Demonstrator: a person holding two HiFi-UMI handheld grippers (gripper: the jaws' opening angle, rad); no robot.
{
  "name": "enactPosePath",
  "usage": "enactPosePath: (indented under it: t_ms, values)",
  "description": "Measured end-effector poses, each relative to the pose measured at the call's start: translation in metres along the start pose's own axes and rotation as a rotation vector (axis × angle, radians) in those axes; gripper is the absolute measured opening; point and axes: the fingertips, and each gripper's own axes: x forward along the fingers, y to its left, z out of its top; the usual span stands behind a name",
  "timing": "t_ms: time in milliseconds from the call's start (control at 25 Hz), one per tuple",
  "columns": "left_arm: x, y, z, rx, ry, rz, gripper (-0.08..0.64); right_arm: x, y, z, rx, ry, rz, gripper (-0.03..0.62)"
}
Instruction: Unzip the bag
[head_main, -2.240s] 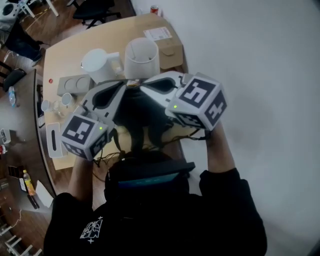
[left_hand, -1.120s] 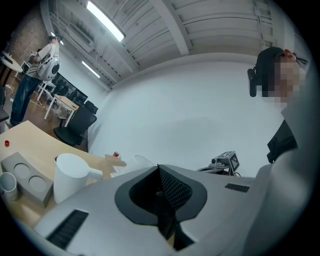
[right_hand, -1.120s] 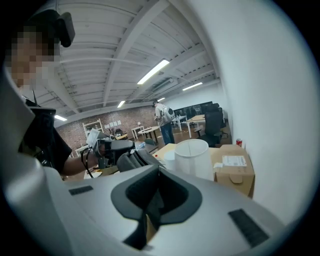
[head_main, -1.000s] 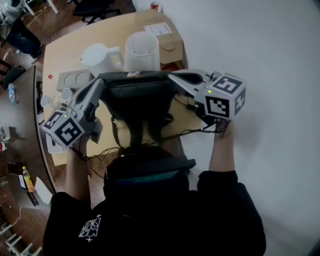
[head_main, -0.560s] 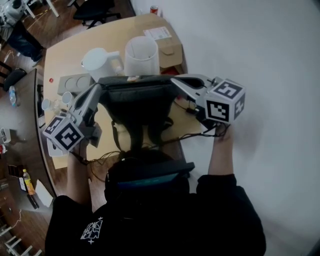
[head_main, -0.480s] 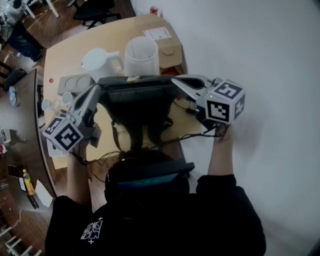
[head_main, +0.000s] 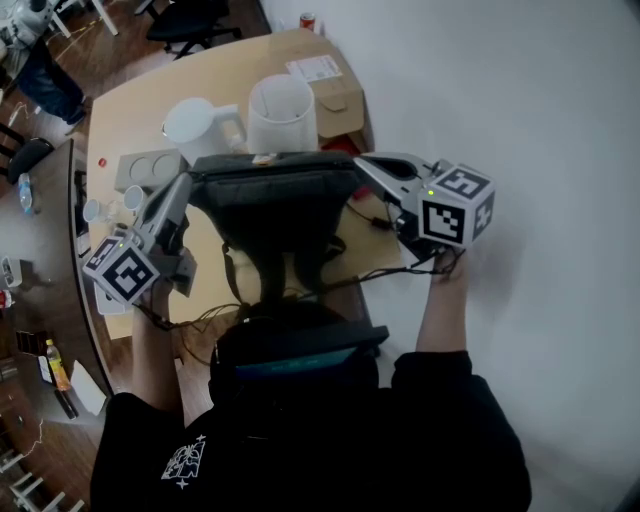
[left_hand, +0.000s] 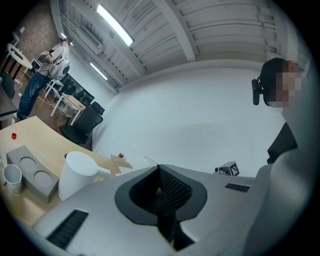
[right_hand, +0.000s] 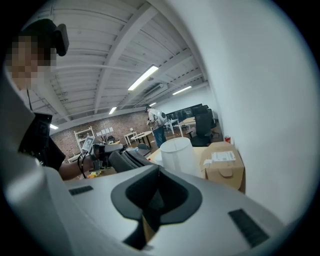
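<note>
- The bag (head_main: 270, 200) lies on the desk (head_main: 140, 100) right in front of the person. Its top edge faces a jug (head_main: 195, 125) and a white tub (head_main: 283, 110).
- The two grippers no longer meet at the middle of that top edge, as they do about two seconds back. They now stand well apart, the left gripper (head_main: 183, 182) at the bag's top left corner and the right gripper (head_main: 362, 160) at its top right corner.
- Over the last half second the right one barely shifts, while the left one slips a little farther out and down the left side.
- The left jaws are clenched, tips together, with a dark scrap pinched between the pads. It is probably the bag's zip tab, though too small to be sure.
- The right jaws are clenched the same way on a dark bit at the bag's corner.
- My reading is that the zip is drawn open across the whole top. At most a short run down the sides is left before letting go.
</note>
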Motion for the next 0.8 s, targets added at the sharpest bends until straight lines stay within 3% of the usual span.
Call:
enactPosePath:
  t_ms: [800]
  values:
    - [-0.015, 0.029, 0.001, -0.019, -0.012, 0.057, 0.005, -0.015, -0.036, -0.026, 0.100, -0.003, -0.054, 0.021]
